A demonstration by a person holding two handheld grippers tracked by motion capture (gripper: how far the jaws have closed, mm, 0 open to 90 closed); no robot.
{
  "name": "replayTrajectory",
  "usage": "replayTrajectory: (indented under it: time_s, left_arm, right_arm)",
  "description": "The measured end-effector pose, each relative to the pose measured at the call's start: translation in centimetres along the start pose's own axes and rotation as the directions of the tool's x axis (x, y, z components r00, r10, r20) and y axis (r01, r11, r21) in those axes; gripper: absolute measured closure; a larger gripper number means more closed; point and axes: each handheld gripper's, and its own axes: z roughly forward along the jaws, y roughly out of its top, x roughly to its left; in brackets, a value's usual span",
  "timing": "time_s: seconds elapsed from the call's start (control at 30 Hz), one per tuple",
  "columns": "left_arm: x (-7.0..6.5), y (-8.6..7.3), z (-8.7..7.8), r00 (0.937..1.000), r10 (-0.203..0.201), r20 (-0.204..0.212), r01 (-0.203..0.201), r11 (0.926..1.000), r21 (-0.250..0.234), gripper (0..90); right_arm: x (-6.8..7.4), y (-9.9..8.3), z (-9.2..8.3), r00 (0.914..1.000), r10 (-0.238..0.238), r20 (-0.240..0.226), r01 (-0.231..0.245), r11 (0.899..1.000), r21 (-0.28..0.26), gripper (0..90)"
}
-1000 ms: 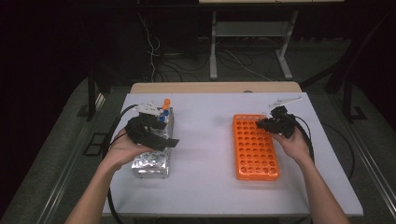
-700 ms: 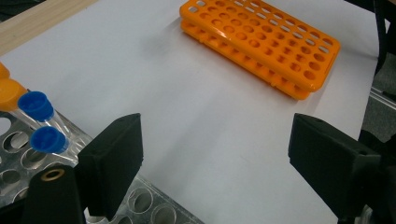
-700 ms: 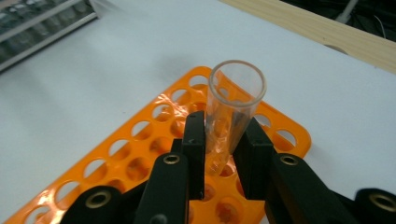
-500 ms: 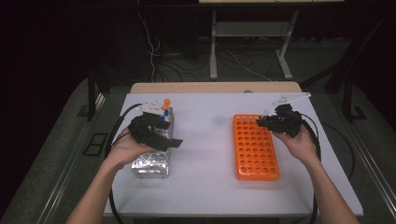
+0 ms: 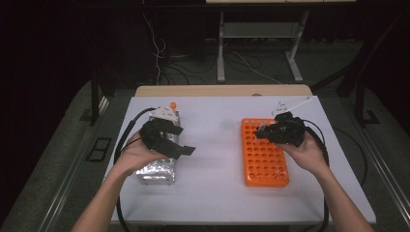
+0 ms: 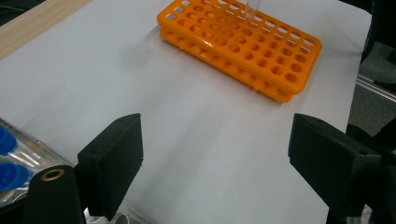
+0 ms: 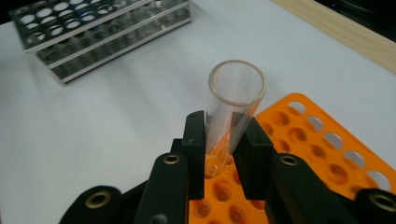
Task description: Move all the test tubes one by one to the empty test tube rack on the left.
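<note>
While the left tool (image 6: 215, 154) gapes, the right tool (image 7: 225, 140) clamps a clear, uncapped tube (image 7: 231, 112).

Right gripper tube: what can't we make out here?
- Clear tube, right gripper view: whether its base is seated in the orange rack; the jaws of the right gripper hide it.
- Same tube, left gripper view: top cut off by the frame edge.
- Metal rack, high view: its contents; the left hand and left gripper cover most of it.
</note>
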Motion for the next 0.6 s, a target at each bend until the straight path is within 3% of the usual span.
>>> replayTrajectory:
  time_s: [0.33,0.6]
  left_arm:
    - [-1.5,1.2,0.7,0.9983,0.051,0.029,-0.051,0.9987,-0.001,16.5]
    - [-3.0,2.2,2.1,0.9927,0.094,0.075,-0.095,0.9955,0.005,18.2]
  right_arm:
    - [3.0,0.7,1.6,0.9935,-0.061,-0.096,0.066,0.996,0.053,74.8]
    - [5.5,1.2,3.3,0.9801,-0.125,-0.154,0.138,0.987,0.079,74.8]
